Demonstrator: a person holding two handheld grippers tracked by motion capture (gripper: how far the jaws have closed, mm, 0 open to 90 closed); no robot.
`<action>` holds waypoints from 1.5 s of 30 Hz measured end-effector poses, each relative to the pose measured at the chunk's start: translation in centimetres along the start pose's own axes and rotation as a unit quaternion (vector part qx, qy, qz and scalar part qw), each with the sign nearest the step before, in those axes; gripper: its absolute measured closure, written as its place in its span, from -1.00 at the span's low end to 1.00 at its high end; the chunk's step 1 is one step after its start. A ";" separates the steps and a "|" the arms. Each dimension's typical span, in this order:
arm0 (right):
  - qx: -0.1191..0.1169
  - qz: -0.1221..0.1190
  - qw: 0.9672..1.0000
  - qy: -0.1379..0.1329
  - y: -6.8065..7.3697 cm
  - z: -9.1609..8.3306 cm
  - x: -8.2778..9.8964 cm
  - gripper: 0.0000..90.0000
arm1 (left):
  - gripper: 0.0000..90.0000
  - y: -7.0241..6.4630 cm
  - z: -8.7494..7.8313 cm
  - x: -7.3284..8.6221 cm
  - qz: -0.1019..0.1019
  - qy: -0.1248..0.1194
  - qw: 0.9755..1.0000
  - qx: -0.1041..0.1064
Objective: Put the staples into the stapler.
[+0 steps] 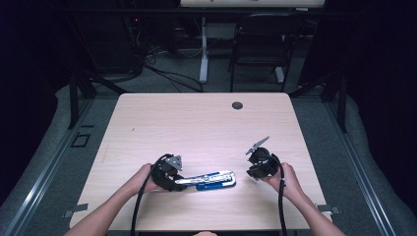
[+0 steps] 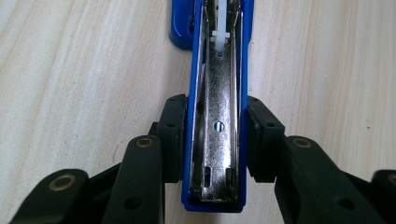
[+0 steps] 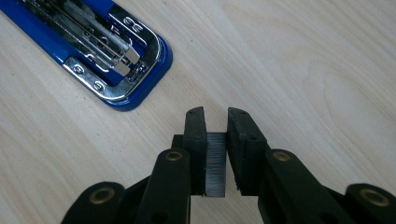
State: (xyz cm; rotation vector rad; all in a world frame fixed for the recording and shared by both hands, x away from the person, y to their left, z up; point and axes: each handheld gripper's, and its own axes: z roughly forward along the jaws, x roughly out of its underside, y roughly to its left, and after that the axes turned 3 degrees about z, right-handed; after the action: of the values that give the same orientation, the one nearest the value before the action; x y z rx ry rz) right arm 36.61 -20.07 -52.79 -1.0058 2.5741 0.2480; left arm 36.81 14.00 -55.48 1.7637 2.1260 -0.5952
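Note:
A blue stapler (image 1: 209, 179) lies opened out flat near the table's front edge, its metal staple channel (image 2: 219, 116) facing up. My left gripper (image 1: 178, 182) is shut on one end of it, the black pads (image 2: 172, 126) pressing both blue sides. In the right gripper view the stapler's other, rounded end (image 3: 116, 70) lies at the upper left. My right gripper (image 1: 253, 171) hovers just right of the stapler, apart from it. It is shut on a short grey strip of staples (image 3: 215, 163), held upright between the jaws above the bare wood.
The light wooden table (image 1: 196, 128) has a dark cable hole (image 1: 237, 105) near its far edge. Beyond it stand a black chair (image 1: 263, 44) and a white desk leg (image 1: 203, 54), with cables on the floor.

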 end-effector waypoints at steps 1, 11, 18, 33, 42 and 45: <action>0.000 0.000 1.000 -0.001 0.0 0.1 -0.1 0.74 | 0.42 0.0 0.0 0.0 0.000 0.000 1.000 0.000; -0.011 -0.004 1.000 -0.019 -0.2 0.5 -1.3 0.74 | 0.42 0.1 0.0 0.0 0.002 0.000 1.000 0.001; -0.014 -0.026 0.999 -0.023 -0.1 0.5 -2.4 0.74 | 0.42 0.1 0.0 0.0 0.002 0.000 1.000 0.002; -0.024 -0.037 0.998 -0.037 -0.1 0.8 -3.9 0.74 | 0.41 0.3 -0.1 0.0 0.002 -0.001 1.000 0.004; -0.030 -0.042 0.997 -0.052 0.3 0.8 -4.7 0.74 | 0.40 0.5 -0.1 0.1 -0.002 -0.004 1.000 -0.001; -0.031 -0.052 0.997 -0.054 0.4 0.8 -4.8 0.75 | 0.39 0.5 -0.2 0.1 -0.002 -0.001 1.000 -0.004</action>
State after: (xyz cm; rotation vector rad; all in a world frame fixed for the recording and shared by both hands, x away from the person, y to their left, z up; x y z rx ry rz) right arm 39.85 -16.60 -51.56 -1.1145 2.4221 0.3464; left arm 37.29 14.23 -55.44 1.7549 2.1276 -0.5870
